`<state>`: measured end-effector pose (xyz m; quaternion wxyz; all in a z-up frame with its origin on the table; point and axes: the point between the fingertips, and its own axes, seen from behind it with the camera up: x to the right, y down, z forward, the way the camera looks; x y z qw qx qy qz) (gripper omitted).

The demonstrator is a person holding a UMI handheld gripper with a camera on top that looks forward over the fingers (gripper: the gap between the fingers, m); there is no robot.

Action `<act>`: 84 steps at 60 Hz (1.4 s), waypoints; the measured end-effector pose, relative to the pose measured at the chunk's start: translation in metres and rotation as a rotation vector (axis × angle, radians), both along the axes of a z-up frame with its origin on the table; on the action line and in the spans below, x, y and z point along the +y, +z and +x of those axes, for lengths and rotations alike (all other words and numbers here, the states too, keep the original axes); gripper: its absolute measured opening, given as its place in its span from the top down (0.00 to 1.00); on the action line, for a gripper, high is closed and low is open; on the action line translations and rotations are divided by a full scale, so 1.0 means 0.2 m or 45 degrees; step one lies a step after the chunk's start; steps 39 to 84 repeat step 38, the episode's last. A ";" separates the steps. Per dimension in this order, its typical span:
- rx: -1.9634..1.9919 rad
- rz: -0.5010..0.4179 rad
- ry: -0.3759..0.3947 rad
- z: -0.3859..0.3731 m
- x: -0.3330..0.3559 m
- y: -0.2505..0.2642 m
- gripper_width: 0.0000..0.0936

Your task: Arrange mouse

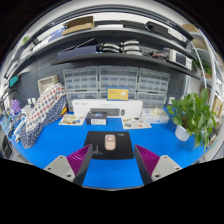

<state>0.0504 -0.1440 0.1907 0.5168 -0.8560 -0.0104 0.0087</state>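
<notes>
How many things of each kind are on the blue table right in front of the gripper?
Mouse: 1, pale, lying on the mat
Mouse mat: 1, black
Potted plant: 1, green, at the table's far side
Total: 3

The gripper's fingers stand open, short of the mouse.

Mouse sits on black mat, just ahead of gripper; fingers apart, nothing btwn them.

Blue table, cluttered shelves behind, leafy plant alongside.
</notes>
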 end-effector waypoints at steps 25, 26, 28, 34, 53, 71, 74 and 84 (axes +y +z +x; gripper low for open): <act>0.059 -0.020 -0.001 0.17 -0.51 -0.03 0.13; 0.061 -0.019 -0.002 0.17 -0.52 -0.03 0.12; 0.062 -0.018 -0.003 0.18 -0.54 -0.03 0.13; 0.063 -0.012 -0.009 0.20 -0.57 -0.03 0.12; 0.061 0.011 -0.002 0.21 -0.59 -0.02 0.12; 0.061 0.011 -0.002 0.21 -0.59 -0.02 0.12; 0.061 0.011 -0.002 0.21 -0.59 -0.02 0.12; 0.061 0.011 -0.002 0.21 -0.59 -0.02 0.12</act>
